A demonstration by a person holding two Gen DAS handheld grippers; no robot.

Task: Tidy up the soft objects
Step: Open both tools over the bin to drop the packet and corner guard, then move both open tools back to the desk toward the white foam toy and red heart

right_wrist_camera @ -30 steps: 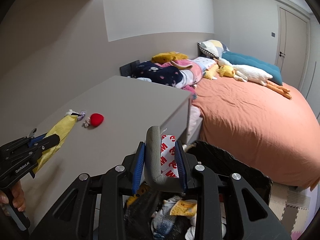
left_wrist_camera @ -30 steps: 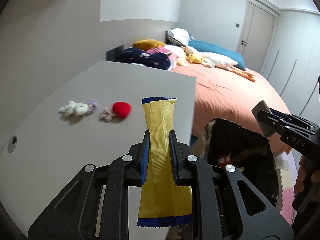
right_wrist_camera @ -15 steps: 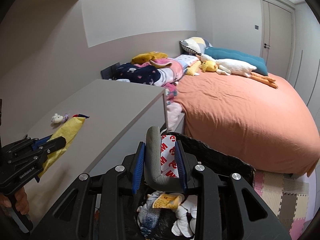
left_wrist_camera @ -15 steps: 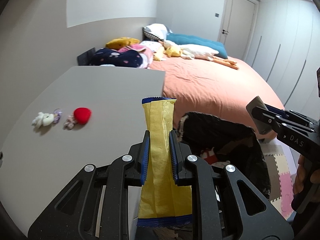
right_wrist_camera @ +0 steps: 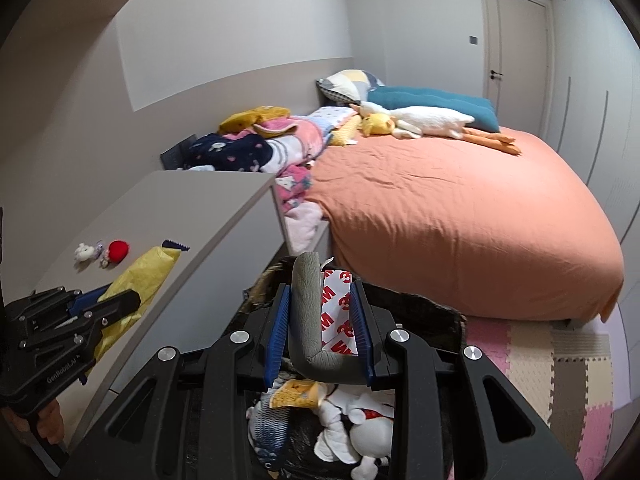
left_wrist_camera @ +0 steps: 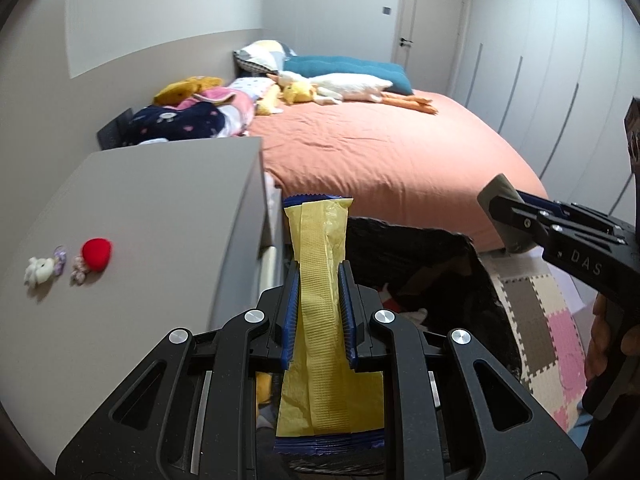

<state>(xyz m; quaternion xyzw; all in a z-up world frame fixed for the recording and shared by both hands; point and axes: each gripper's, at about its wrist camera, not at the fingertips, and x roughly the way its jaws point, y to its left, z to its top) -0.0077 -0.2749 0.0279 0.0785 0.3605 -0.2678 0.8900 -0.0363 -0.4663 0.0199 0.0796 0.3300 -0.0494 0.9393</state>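
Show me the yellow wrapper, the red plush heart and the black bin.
yellow wrapper (left_wrist_camera: 320,296), left wrist view, its ribbed middle strip.
red plush heart (left_wrist_camera: 96,254), left wrist view, its centre.
black bin (right_wrist_camera: 424,314), right wrist view, its far rim.

The room was a bedroom with pale grey walls (right_wrist_camera: 248,32). A large bed (right_wrist_camera: 460,208) with an orange cover filled the right side. A closed door (right_wrist_camera: 516,48) stood at 1 o'clock, with white wardrobe fronts (left_wrist_camera: 552,60) beside it. A grey counter (left_wrist_camera: 152,216) ran at 9 o'clock. Coloured foam mats (right_wrist_camera: 560,360) covered the floor at 4 o'clock.
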